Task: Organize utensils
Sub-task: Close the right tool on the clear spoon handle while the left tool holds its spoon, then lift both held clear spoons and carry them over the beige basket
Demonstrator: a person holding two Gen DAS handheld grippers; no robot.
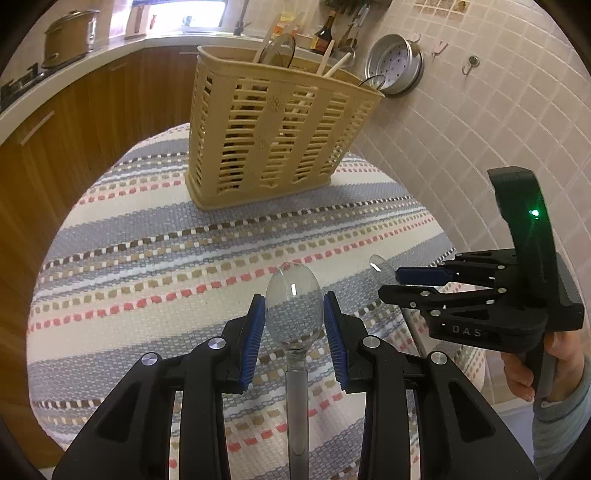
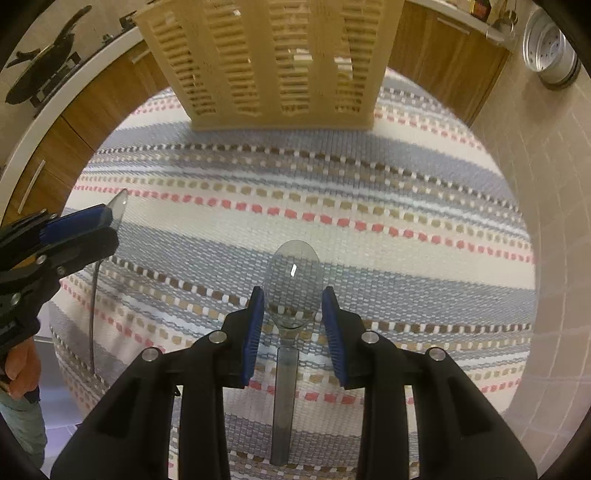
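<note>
A beige slatted utensil basket (image 1: 273, 129) stands on a striped cloth and holds several utensils; it also shows in the right wrist view (image 2: 273, 62). A clear plastic spoon (image 1: 293, 306) lies on the cloth between the open jaws of my left gripper (image 1: 294, 314). A second clear spoon (image 2: 293, 288) lies between the open jaws of my right gripper (image 2: 293, 314). The right gripper (image 1: 399, 282) shows in the left wrist view with the second spoon's bowl (image 1: 378, 264) at its tip. The left gripper (image 2: 107, 225) shows at the left of the right wrist view.
The striped woven cloth (image 1: 147, 258) covers a small table. A tiled wall (image 1: 461, 122) is on the right with a hanging metal steamer pan (image 1: 395, 62). Wooden cabinets (image 1: 74, 122) and a counter with a pot (image 1: 68, 35) lie to the left.
</note>
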